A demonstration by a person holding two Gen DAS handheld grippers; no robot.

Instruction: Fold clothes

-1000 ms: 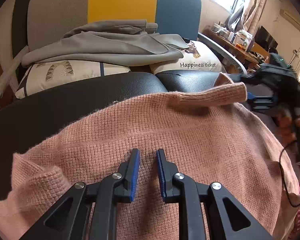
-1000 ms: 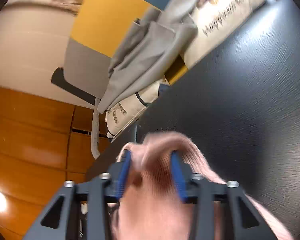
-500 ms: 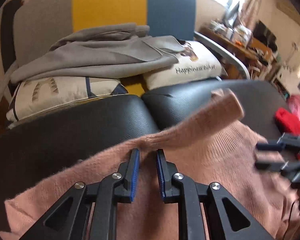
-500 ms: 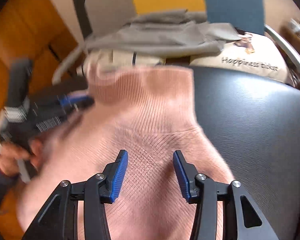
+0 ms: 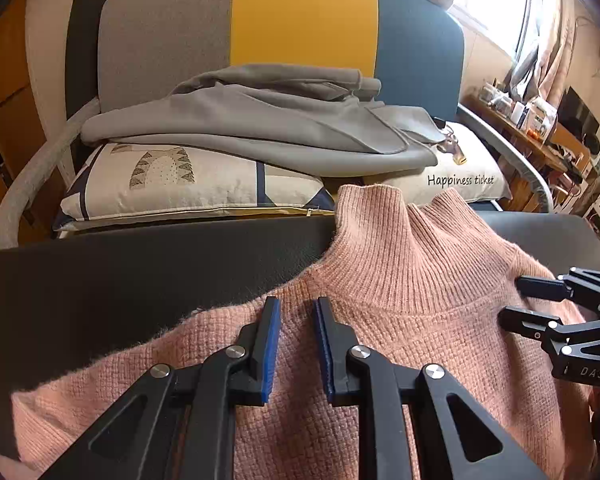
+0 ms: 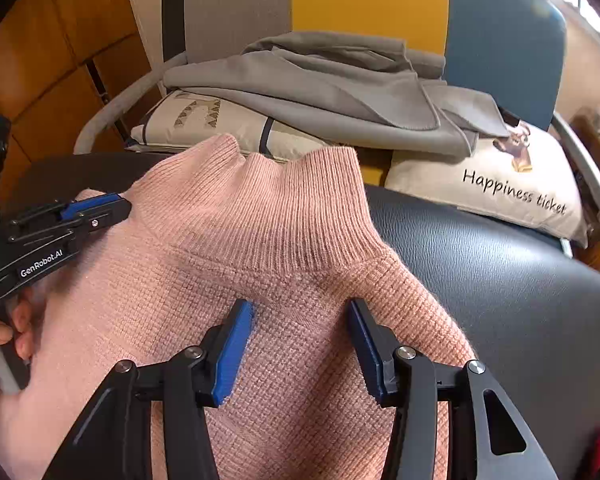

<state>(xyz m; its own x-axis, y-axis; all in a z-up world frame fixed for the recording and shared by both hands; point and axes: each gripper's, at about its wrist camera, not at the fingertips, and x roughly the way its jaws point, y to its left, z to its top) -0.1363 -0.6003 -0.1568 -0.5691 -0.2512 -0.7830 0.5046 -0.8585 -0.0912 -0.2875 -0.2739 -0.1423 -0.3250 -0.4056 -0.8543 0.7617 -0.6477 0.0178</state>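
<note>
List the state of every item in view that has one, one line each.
pink sweater: spread flat on the black seat, collar away from the grippers, unfolded.
grey garment: folded, lying across two cushions.
left gripper: open, narrow gap, over the sweater's shoulder.
right gripper: open wide, over the sweater below the collar.

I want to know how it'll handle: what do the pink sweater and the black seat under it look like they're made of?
Pink sweater: soft knit, probably wool or acrylic; waffle stitch on the body, ribbed high collar, fuzzy edges. Black seat: leather or faux leather, judging by its pebbled grain and soft sheen.
</note>
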